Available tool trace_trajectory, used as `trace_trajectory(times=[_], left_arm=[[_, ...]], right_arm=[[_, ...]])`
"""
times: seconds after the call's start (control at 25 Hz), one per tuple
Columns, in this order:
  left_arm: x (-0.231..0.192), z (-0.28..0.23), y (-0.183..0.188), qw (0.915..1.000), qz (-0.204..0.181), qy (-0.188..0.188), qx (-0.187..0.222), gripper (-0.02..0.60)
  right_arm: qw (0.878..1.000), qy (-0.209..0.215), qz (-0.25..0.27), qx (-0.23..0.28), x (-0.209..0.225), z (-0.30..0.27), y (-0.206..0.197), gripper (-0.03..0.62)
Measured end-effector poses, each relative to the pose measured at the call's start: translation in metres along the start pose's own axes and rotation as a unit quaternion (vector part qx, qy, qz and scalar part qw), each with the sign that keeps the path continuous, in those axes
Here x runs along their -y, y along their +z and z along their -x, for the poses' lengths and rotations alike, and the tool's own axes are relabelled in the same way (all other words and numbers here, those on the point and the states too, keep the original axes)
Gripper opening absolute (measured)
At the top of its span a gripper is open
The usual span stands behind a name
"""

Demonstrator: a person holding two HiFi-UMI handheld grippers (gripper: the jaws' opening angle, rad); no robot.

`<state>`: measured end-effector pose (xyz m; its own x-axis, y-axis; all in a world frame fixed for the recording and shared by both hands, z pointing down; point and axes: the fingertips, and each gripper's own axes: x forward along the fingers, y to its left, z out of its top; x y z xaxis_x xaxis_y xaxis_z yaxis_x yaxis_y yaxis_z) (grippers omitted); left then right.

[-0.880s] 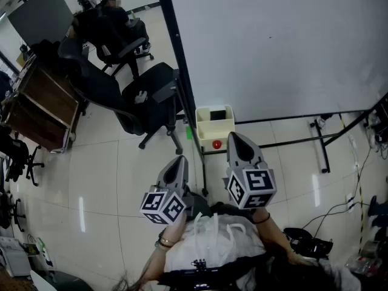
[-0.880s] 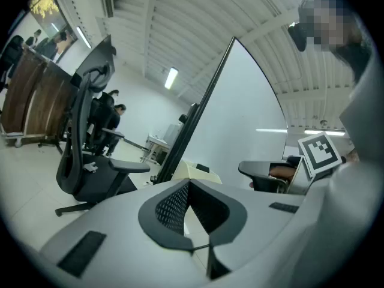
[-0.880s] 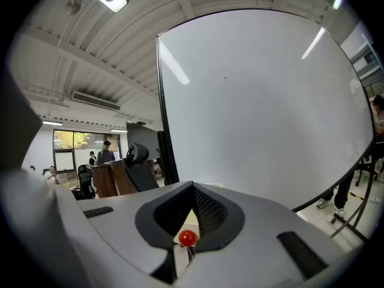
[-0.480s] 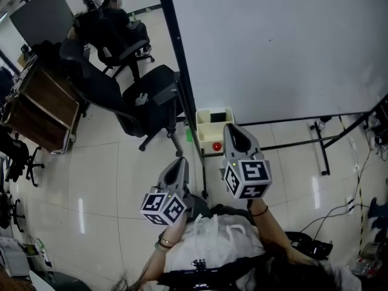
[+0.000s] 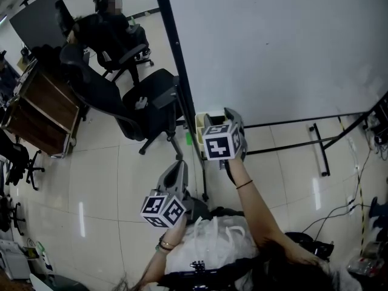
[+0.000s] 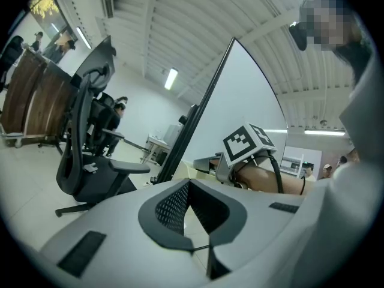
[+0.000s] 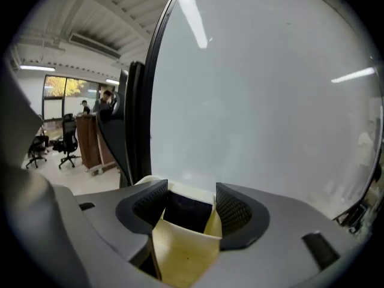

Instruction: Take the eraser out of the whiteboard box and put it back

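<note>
One dark, block-shaped eraser [image 7: 187, 213] lies inside the pale yellow plastic box [image 7: 180, 254] fixed at the lower corner of the large white whiteboard [image 7: 258, 89]. In the right gripper view it sits at 12 o'clock, framed by the right gripper [image 7: 192, 191], whose jaws are spread wide and pinch nothing. I judge the step in hand to be the reach for the grab. To do it well, come down in line with the box, with the pads inside its thin walls rather than astride one. Close only once both pads flank the eraser, then lift straight up. Whether the tips have entered the box I cannot tell. The left gripper [image 5: 180, 164], at 7 o'clock of the box in the head view, is pressed together and empty, and is best kept clear. A black office chair [image 5: 145, 96] stands at 10 o'clock.
</note>
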<state>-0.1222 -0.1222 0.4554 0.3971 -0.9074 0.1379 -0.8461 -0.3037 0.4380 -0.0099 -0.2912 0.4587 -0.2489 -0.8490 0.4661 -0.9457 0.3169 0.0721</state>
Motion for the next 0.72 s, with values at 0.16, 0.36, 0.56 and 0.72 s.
trace_trajectory(times=[0.16,0.36,0.56,0.72], left_arm=[[-0.001,-0.001,0.002,1.0000,0.001,-0.001,0.003,-0.015],[0.002,-0.001,0.002,1.0000,0.001,-0.005,0.004,-0.015],[-0.003,0.002,0.002,1.0000,0.003,0.000,0.006,-0.015],[0.000,0.002,0.000,0.9999,0.000,-0.010,-0.004,-0.015]], right_arm=[[0.999,-0.006,0.017,-0.032,-0.001,-0.005,-0.002,0.287],[1.000,0.019,0.004,0.017,0.002,0.008,0.009,0.269],[0.989,0.034,0.015,0.140,0.006,0.079,0.073,0.268],[0.983,0.050,0.019,0.178,0.008,0.125,0.079,0.267]])
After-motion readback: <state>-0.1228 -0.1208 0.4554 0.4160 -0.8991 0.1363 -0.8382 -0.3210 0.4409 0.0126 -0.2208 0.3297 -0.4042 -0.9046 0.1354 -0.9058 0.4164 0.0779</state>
